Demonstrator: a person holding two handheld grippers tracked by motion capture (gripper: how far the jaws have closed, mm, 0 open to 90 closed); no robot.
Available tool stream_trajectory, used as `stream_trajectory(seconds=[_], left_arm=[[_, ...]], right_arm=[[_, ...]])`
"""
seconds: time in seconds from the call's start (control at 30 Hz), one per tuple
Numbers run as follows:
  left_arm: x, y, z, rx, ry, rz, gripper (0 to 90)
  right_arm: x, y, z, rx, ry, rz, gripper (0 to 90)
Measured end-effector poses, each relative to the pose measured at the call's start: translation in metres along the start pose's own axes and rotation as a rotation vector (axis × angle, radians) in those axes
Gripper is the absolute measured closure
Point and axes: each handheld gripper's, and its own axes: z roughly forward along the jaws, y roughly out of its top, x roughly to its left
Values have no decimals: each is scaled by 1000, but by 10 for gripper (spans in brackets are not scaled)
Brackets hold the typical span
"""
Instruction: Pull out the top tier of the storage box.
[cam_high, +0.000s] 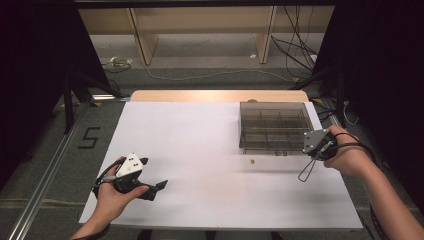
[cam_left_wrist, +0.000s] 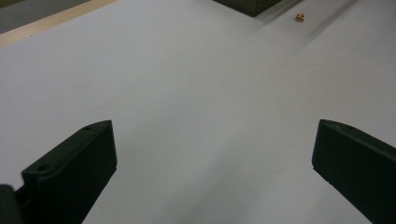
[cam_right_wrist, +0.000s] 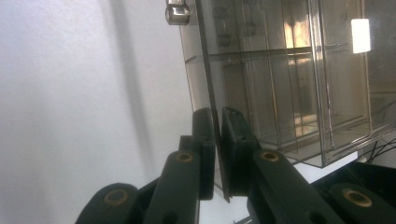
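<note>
White paper covers the surface (cam_high: 200, 150), with a bare wooden strip at its far edge and grey floor, cables and shelving beyond. A smoky clear box (cam_high: 275, 125) with divider compartments sits toward the far right of the surface. The right gripper (cam_right_wrist: 217, 140) is clamped narrow on the thin lid (cam_right_wrist: 208, 70) at the box's near right corner; in the right gripper view the lid edge runs straight between the two black jaws, and a small metal latch (cam_right_wrist: 177, 13) shows further along that edge. Whether the lid has begun to lift cannot be told. Judging from this, the grasp is made and the opening itself is probably what remains.

The left gripper (cam_high: 150, 175) rests low near the front left of the surface, jaws wide and holding nothing, well apart from the box. A tiny brown bead (cam_high: 252, 161) lies loose on the paper just in front of the box, clear of both grippers. Nothing seems to block the lid's path.
</note>
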Motion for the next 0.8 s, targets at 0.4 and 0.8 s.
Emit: stream_trajectory(seconds=[0.4,0.8], left_arm=[[0,0,0,-1,0,-1,0],[0,0,0,-1,0,-1,0]], right_arm=[[3,-1,-1,-4,-2,-10,854],[6,-3,-2,-14,-7,-15,855]])
